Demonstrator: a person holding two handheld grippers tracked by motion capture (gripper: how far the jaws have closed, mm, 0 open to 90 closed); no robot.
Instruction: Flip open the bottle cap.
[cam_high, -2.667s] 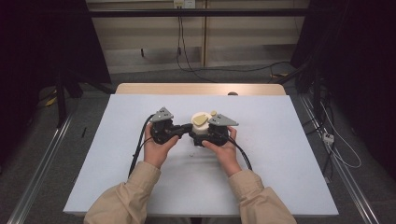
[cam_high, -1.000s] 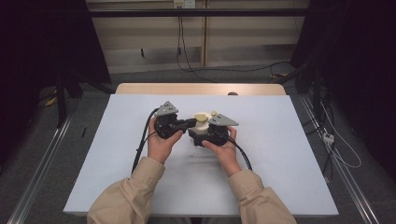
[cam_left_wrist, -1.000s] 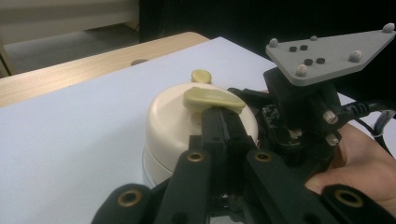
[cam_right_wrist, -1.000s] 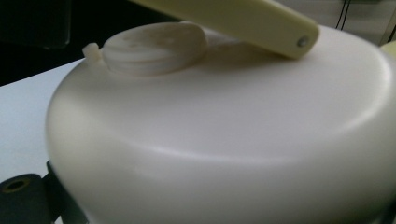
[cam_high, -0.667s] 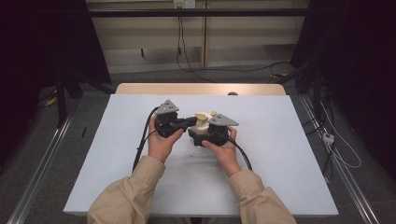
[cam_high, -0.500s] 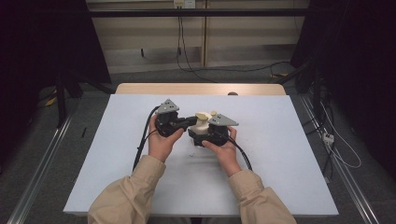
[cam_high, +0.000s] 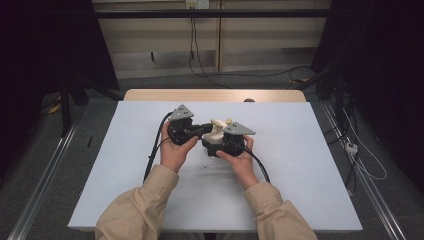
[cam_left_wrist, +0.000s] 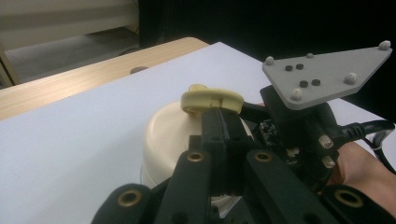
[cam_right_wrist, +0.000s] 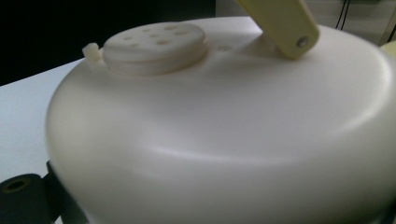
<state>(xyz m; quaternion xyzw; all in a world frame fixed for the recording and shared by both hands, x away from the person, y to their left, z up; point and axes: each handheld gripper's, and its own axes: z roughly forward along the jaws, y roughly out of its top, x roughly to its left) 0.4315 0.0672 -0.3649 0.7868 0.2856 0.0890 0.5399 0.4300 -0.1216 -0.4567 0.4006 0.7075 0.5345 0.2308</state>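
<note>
item: cream pot (cam_high: 216, 136), domed, with a perforated disc (cam_right_wrist: 155, 46) on its top and a yellow handle (cam_left_wrist: 212, 99) pivoted on a pin; position: middle of the white worktop (cam_high: 300, 165), held between two hand-held claws. left claw (cam_high: 202, 129): jaws clenched together on the underside of the handle, gripping it where it arches over the dome, seen plainly in the left gripper view. right claw (cam_high: 220, 147): pressed against the pot's side, the dome filling its own camera's field; one jaw tip visible at lower left, so whether it is clamped on the body cannot be told, though it appears to be steadying it. step in hand, as judged: working the handle while the body is braced. handling notes: keep the right claw firm and low on the wall so the smooth dome does not rotate or slip; move the handle along its pivot arc, not sideways, to spare the pin; grip looks narrow, so go slowly. risk: pot sliding on the worktop.
</note>
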